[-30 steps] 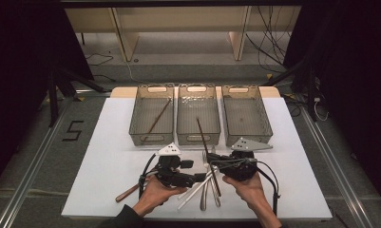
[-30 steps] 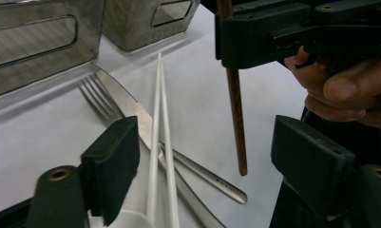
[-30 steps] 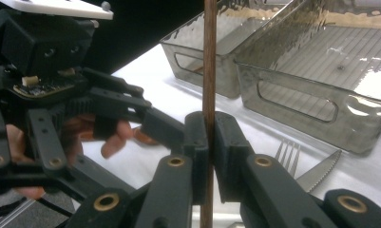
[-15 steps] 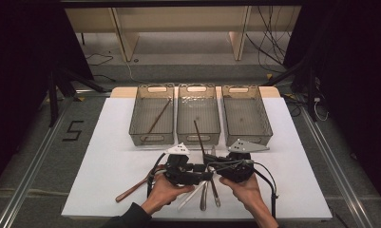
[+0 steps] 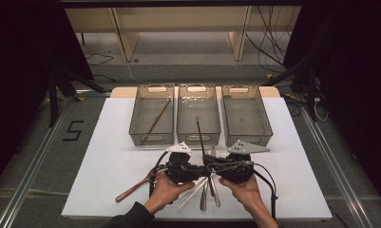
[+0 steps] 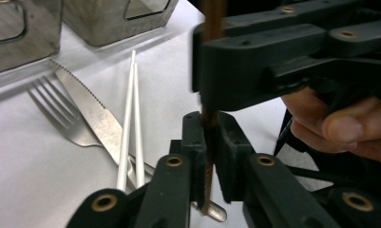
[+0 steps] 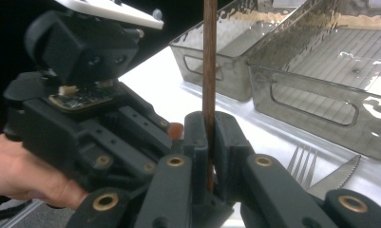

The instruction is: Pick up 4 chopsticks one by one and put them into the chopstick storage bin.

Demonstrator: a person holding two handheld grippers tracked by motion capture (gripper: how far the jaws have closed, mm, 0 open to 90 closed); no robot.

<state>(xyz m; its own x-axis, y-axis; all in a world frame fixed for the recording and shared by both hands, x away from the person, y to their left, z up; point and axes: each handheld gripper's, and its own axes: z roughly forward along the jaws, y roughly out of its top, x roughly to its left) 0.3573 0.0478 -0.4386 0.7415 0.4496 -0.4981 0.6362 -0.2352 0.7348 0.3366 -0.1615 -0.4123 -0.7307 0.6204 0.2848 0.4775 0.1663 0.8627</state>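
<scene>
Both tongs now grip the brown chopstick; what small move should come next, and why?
Probably open the right tongs: the left tongs have just closed on the brown chopstick too, so one grip can carry it toward the left tray, where a similar stick lies.

Left gripper view. The left gripper [image 6: 208,137] rises from the bottom edge, its two black jaws closed on a thin brown stick [image 6: 208,156] that stands upright between the pads; the jaws have just been closing. Directly above, the right gripper [image 6: 212,61] clamps the same stick higher up, and a hand [image 6: 342,124] wraps its body at the right edge. On the white bench [image 6: 31,185] to the left lie a fork [image 6: 60,116], a serrated knife [image 6: 90,118] just beside it, and a pair of white chopsticks [image 6: 131,114] crossing the knife's lower part. Two grey translucent bins [image 6: 107,19] stand at the top left.
</scene>
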